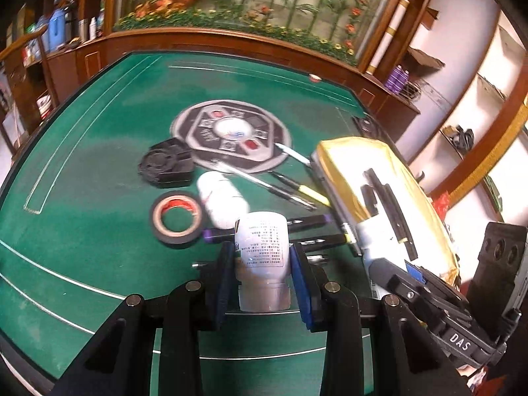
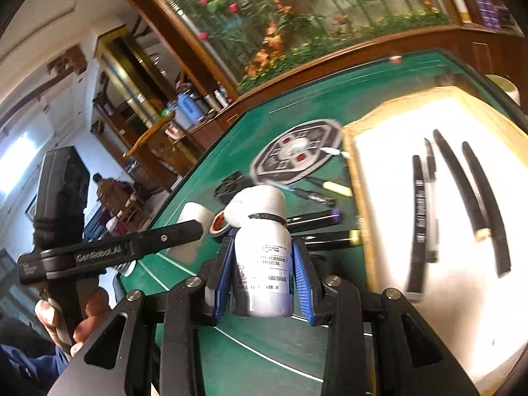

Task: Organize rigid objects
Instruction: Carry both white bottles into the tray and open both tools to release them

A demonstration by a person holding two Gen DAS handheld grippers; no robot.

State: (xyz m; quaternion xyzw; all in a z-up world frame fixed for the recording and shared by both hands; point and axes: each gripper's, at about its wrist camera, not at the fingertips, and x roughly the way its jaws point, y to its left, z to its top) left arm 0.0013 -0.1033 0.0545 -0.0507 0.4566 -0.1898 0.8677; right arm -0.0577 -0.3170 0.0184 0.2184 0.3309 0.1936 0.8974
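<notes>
My left gripper is shut on a white pill bottle, held with its cap toward the camera above the green table. My right gripper is shut on a second white bottle with a white cap, raised over the table beside the gold-rimmed white tray. The tray holds several black pens. In the left wrist view the right gripper shows at the tray's near end with its bottle. On the table lie another white bottle, a black tape roll, a black fan and several markers.
A round grey dial plate sits in the table's middle. Wooden cabinets and a flower mural stand behind the table. Shelves line the right wall. A person's hand holds the left gripper's handle at the left in the right wrist view.
</notes>
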